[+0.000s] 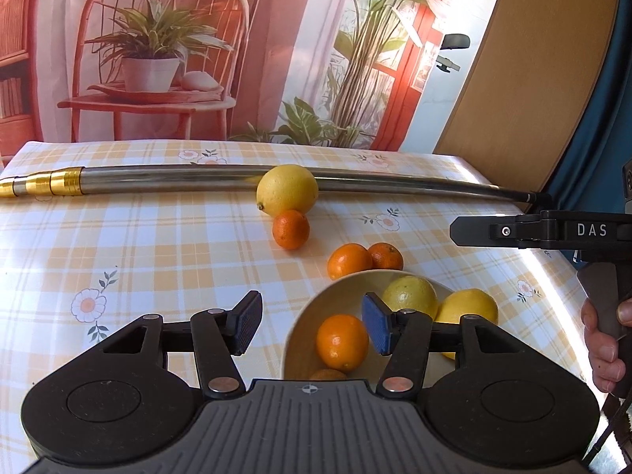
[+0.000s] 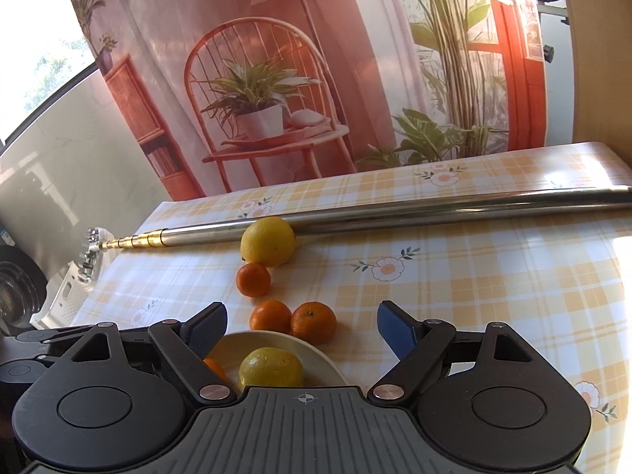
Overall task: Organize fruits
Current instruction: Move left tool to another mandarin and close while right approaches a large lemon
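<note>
A pale bowl [image 1: 335,296] [image 2: 316,351] sits near the table's front; inside lie an orange [image 1: 341,341] and a lemon [image 1: 410,296] [image 2: 270,367]. Another lemon [image 1: 470,306] rests just right of the bowl. Beyond the rim lie two mandarins [image 1: 349,260] [image 1: 386,255] [image 2: 270,316] [image 2: 314,322], a third mandarin [image 1: 291,229] [image 2: 253,279] farther back, and a lemon [image 1: 287,189] [image 2: 268,241] against the metal pole. My left gripper [image 1: 312,326] hovers open over the bowl's left rim, holding nothing. My right gripper [image 2: 302,331] is open above the bowl's far edge, empty.
A long steel pole [image 1: 158,177] [image 2: 434,209] with a gold telescopic end lies across the checked tablecloth [image 1: 158,245] behind the fruit. A printed backdrop hangs at the table's far edge. A hand [image 1: 604,351] holds the right gripper's handle at the right edge.
</note>
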`<state>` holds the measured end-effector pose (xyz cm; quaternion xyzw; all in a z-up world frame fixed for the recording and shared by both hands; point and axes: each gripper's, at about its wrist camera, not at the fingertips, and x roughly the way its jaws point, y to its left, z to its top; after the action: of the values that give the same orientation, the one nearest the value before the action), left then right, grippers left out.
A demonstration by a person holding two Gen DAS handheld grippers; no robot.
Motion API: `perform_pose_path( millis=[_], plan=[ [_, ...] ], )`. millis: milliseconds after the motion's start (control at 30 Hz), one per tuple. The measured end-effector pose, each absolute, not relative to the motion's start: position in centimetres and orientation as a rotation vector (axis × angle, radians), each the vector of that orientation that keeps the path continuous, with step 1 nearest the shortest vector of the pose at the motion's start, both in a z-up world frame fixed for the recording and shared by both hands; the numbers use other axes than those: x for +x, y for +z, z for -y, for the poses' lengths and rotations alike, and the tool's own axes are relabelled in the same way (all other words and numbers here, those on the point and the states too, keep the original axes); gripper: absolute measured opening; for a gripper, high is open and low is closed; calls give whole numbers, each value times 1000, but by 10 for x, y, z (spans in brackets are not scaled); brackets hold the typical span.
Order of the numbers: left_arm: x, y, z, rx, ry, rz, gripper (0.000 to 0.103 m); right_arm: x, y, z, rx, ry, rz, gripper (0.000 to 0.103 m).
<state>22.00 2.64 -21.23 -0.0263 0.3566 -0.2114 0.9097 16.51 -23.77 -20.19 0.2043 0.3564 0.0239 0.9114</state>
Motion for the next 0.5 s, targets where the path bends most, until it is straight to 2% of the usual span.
perform_pose_path(
  millis=[400,500],
  plan=[
    [248,-186,-26,49,-372,-651,59,166,-206,249,474,1,-716,80],
    [259,-184,-23,55,-341,-638,68,166,-210,253,490,-18,-715,80]
  ],
)
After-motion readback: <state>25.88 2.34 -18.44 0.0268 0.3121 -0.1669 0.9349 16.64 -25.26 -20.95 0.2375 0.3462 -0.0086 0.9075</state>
